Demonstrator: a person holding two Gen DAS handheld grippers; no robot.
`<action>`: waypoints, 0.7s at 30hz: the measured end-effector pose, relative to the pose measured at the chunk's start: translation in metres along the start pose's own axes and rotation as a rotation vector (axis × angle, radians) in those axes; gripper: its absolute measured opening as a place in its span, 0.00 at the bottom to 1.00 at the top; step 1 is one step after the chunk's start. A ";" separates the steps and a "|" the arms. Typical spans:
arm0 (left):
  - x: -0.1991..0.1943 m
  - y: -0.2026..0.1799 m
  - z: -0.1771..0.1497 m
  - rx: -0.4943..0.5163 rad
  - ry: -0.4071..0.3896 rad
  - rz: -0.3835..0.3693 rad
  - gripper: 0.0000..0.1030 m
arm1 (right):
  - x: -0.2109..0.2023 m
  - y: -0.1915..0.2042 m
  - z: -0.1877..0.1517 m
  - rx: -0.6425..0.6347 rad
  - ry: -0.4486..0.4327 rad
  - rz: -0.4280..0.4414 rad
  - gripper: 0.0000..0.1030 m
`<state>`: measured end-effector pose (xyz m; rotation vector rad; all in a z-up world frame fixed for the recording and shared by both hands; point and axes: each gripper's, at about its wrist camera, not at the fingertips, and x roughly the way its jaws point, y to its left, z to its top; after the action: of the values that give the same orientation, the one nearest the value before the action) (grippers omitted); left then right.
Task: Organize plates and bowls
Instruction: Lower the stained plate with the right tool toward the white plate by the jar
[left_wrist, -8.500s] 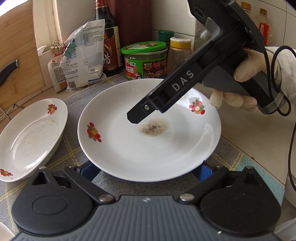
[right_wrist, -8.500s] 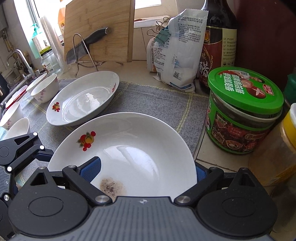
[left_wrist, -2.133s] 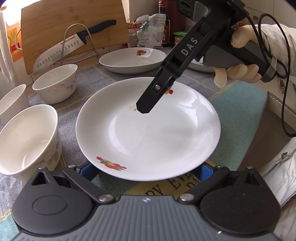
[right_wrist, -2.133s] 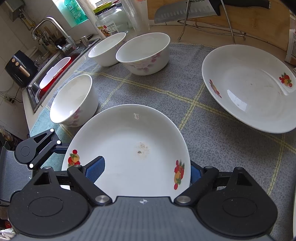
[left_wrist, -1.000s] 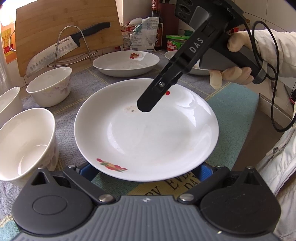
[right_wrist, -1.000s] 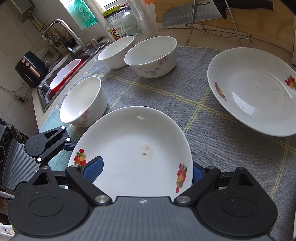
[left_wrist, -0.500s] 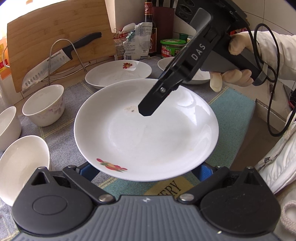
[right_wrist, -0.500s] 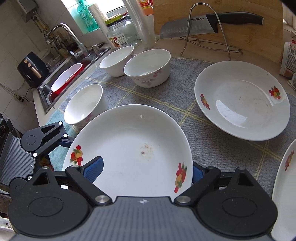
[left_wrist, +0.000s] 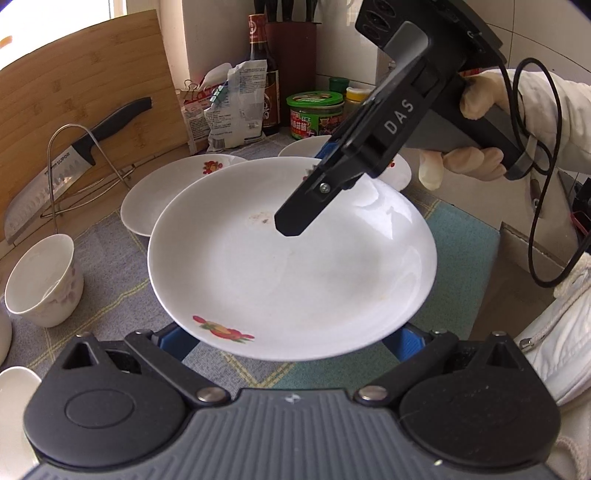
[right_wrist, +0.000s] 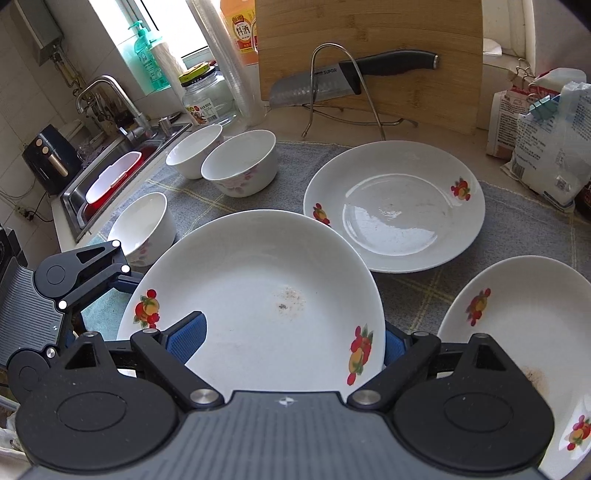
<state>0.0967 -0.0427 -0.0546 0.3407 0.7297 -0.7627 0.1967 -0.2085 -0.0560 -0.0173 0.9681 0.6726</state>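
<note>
We carry one plate (right_wrist: 258, 280) between both tools, raised above the grey mat (right_wrist: 413, 291). A wide, shallow dish tips easily from one edge, which is likely why it is gripped from two sides. The right gripper (right_wrist: 284, 343) is clamped on the plate's near rim, blue pads either side of it. The left gripper (left_wrist: 291, 338) grasps the opposite rim in the same way. The plate tilts a little and holds only a faint brown smear (right_wrist: 290, 297) near its middle.

Beyond it, toward the right edge of the mat, a second plate (right_wrist: 524, 332) rests flat with a brownish stain by its near rim. Farther in, a third plate (right_wrist: 395, 206) lies at the mat's middle, empty apart from a wet sheen and specks. We judge that the held plate is meant to go on one of these, since they match in size and pattern.

Along the mat's left edge sit three bowls (right_wrist: 240, 162), upright and apparently empty, well apart from the plates.

At the worktop's back edge a knife (right_wrist: 354, 74) lies across a wire rack against the cutting board (right_wrist: 369, 33), clear of the dishes.
</note>
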 end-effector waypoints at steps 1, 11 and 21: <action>0.004 -0.002 0.005 0.011 -0.002 -0.005 0.99 | -0.005 -0.005 -0.001 0.006 -0.008 -0.004 0.94; 0.045 -0.021 0.049 0.067 -0.012 -0.069 0.99 | -0.039 -0.058 -0.013 0.065 -0.054 -0.077 0.94; 0.085 -0.036 0.083 0.104 0.001 -0.117 0.99 | -0.059 -0.109 -0.027 0.131 -0.072 -0.127 0.94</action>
<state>0.1521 -0.1534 -0.0564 0.3945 0.7171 -0.9135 0.2119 -0.3342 -0.0567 0.0600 0.9318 0.4894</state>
